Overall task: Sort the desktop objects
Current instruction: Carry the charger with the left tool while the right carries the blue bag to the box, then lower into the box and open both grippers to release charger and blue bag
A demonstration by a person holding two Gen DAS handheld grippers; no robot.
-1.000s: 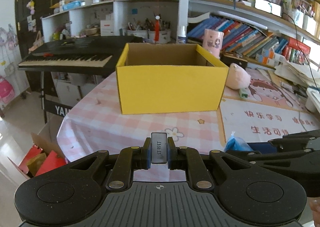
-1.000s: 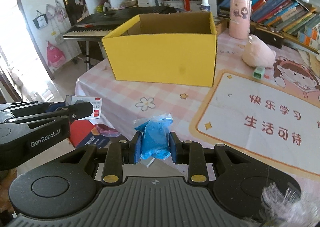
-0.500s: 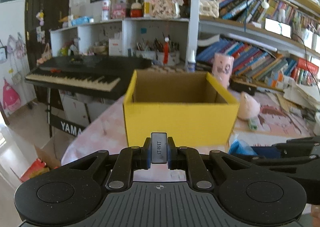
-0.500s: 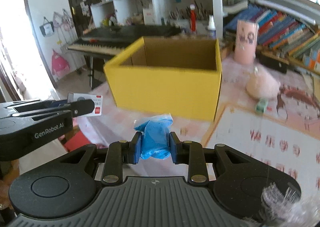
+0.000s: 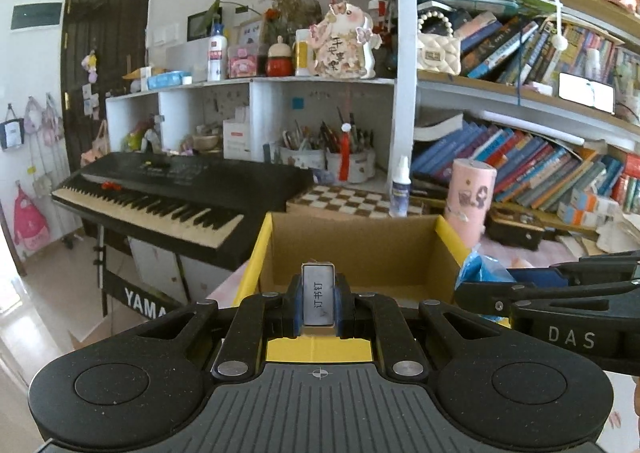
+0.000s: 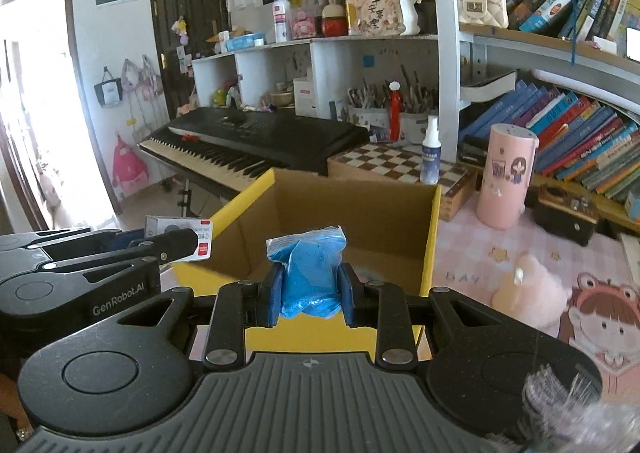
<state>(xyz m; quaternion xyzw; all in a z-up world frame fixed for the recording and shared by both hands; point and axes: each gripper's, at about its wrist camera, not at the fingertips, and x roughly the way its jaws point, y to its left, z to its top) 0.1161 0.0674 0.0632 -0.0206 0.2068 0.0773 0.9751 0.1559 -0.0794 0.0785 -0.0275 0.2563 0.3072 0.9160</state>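
An open yellow cardboard box (image 5: 356, 249) (image 6: 352, 221) stands on the pink checked tablecloth, right in front of both grippers. My left gripper (image 5: 318, 299) is shut on a small white staple box (image 5: 318, 297) with a red label, held over the yellow box's near wall. From the right wrist view that staple box (image 6: 180, 231) shows at the left. My right gripper (image 6: 306, 293) is shut on a blue plastic-wrapped packet (image 6: 308, 275), also above the near wall. The same packet (image 5: 480, 271) appears at the right of the left wrist view.
A black keyboard (image 5: 172, 193) stands left of the table. Behind the box are a chequered board (image 6: 396, 165), a spray bottle (image 6: 431, 155) and a pink tube (image 6: 506, 177). A pink plush (image 6: 532, 293) lies on the desk mat at the right. Bookshelves fill the back.
Both grippers rose and moved forward to the yellow box, from well short of it to above its near wall. Each still grips its object.
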